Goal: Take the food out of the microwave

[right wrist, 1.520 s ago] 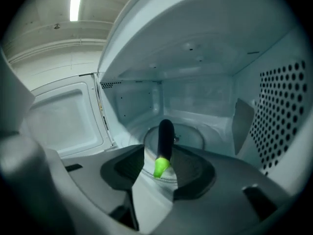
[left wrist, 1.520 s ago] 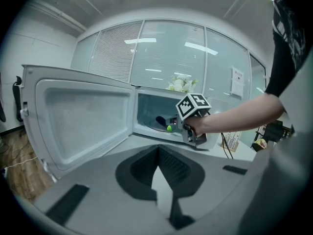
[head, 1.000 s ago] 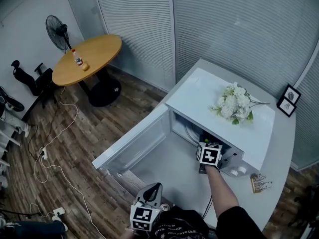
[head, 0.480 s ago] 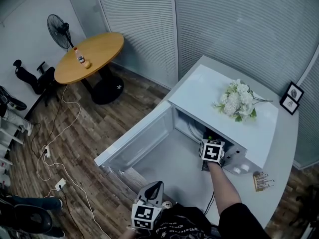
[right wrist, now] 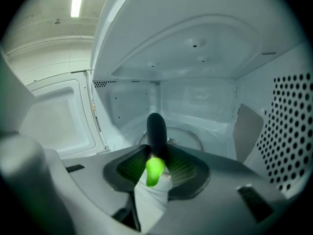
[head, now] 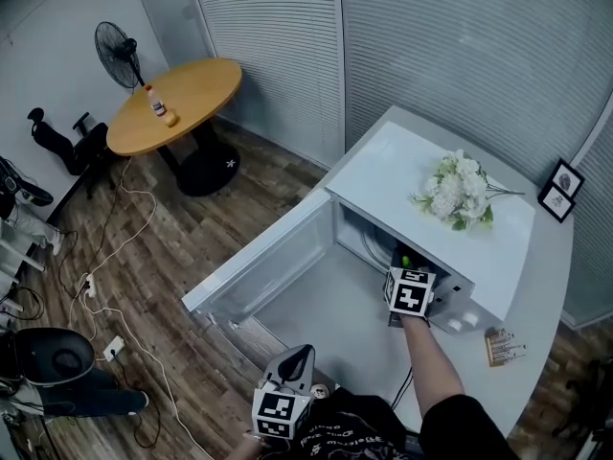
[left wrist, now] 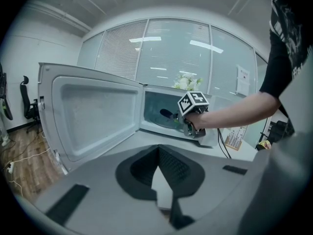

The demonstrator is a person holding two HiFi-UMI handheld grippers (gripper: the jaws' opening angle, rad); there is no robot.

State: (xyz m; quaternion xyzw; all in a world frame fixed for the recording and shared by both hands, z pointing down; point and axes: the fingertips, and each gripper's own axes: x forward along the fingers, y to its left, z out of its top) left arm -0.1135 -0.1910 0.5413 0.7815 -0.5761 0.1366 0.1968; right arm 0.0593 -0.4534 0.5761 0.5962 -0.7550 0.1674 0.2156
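The white microwave (head: 433, 226) stands on a pale counter with its door (head: 259, 268) swung wide to the left. My right gripper (head: 401, 260) reaches into the cavity. A dark purple eggplant (right wrist: 156, 130) with a bright green stem sits between its closing jaws, gripped by the pads near the stem end and held above the glass turntable (right wrist: 188, 140). In the left gripper view the right gripper (left wrist: 190, 125) and the eggplant's dark tip (left wrist: 166, 114) show at the oven's mouth. My left gripper (head: 296, 360) waits near my body, shut and empty, its tips (left wrist: 158, 150) touching.
White flowers (head: 458, 192) lie on the microwave's top. Two small picture frames (head: 557, 192) and a card (head: 504, 348) stand on the counter to the right. A round wooden table (head: 172, 103), a fan (head: 117, 44) and floor cables (head: 105, 286) lie to the left.
The right gripper stays in the microwave's mouth, barely shifted. The left gripper has not moved. A dark round object has come into view on the floor at lower left.
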